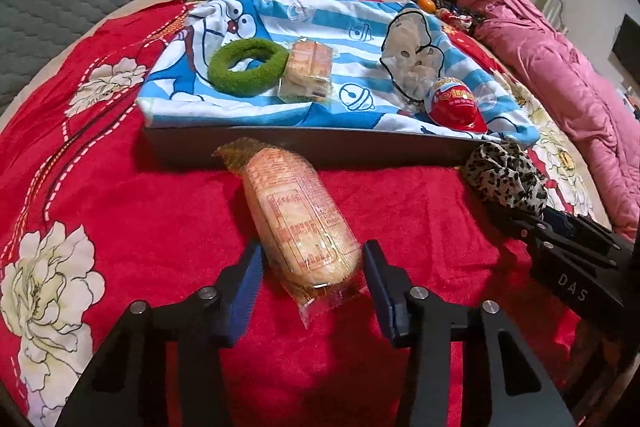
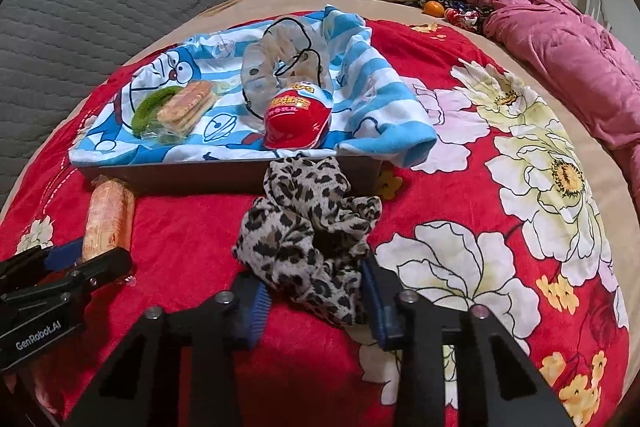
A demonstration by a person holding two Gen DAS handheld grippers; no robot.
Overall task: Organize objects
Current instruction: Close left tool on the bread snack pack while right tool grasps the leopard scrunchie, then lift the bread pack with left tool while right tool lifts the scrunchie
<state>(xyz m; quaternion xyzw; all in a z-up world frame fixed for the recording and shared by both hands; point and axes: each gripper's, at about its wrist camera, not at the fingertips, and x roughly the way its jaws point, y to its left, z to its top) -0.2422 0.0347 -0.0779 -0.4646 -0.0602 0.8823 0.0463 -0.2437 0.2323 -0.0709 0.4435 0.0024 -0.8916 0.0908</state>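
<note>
Mid-pickup on both sides. My left gripper (image 1: 312, 267) is spread around the wrapped cracker pack (image 1: 298, 223) on the red floral blanket (image 1: 120, 187), pads not touching yet. Right gripper (image 2: 314, 291) is spread around the leopard scrunchie (image 2: 308, 227), just in front of the towel-lined tray (image 2: 200, 173). Next I'd say: close both, lift, clear the tray wall, drop inside.

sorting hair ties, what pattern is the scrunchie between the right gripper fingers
Leopard print, black and brown spots on tan: the scrunchie, best in the right wrist view.
</note>
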